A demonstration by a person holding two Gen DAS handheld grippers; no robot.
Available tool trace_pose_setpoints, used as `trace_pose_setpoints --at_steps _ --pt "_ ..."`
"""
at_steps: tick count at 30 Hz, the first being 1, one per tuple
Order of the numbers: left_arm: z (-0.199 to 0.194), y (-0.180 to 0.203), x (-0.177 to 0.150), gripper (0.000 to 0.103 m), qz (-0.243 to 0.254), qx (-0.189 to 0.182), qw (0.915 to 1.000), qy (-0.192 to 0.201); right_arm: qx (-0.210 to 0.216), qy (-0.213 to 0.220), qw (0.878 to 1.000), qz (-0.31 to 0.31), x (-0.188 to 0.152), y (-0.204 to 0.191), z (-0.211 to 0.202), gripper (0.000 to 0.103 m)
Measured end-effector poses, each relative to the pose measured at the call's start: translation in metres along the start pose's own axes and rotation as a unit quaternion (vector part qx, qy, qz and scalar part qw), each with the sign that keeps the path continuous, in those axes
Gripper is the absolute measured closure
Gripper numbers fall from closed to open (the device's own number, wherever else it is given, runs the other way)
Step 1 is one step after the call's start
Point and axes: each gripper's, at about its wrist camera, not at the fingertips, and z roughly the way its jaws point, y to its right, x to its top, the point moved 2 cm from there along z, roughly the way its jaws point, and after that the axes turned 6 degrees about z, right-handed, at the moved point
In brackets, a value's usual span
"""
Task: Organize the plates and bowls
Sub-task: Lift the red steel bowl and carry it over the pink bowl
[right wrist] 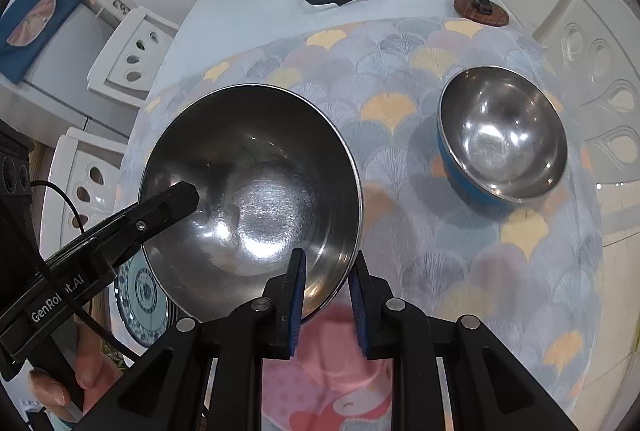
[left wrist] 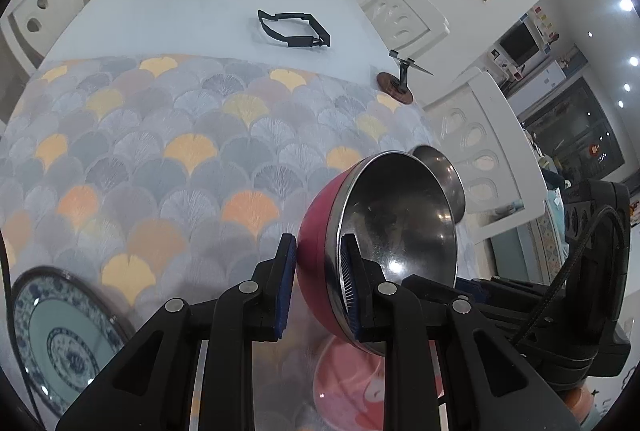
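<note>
Left wrist view: my left jaws (left wrist: 319, 263) pinch the rim of the steel-lined magenta bowl (left wrist: 376, 231), tilted with its mouth facing right; it hides most of the blue steel bowl (left wrist: 444, 167) behind. The blue-patterned plate (left wrist: 60, 335) is cut off at the frame's lower left.

Right wrist view: my right jaws (right wrist: 326, 281) stand spread astride the magenta bowl's near rim, not touching it, above a half-hidden pink plate (right wrist: 320, 383). The blue bowl sits upright on the surface (right wrist: 460, 271).

glossy steel bowl (right wrist: 256, 183), matt patterned tablecloth (left wrist: 168, 159)
</note>
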Motion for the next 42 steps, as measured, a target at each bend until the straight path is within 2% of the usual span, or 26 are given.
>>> trace_pose_setpoints --at_steps 21,42 --pt "-0.023 0.018 -0.061 0.084 0.018 -0.007 0.9998 -0.008 -0.016 0.013 1.000 0.002 -0.074 -0.007 -0.029 0.081" --pt "-0.008 0.048 -0.112 0.084 0.043 -0.009 0.9981 -0.044 -0.049 0.001 0.999 0.019 -0.120 0.023 -0.031 0.081"
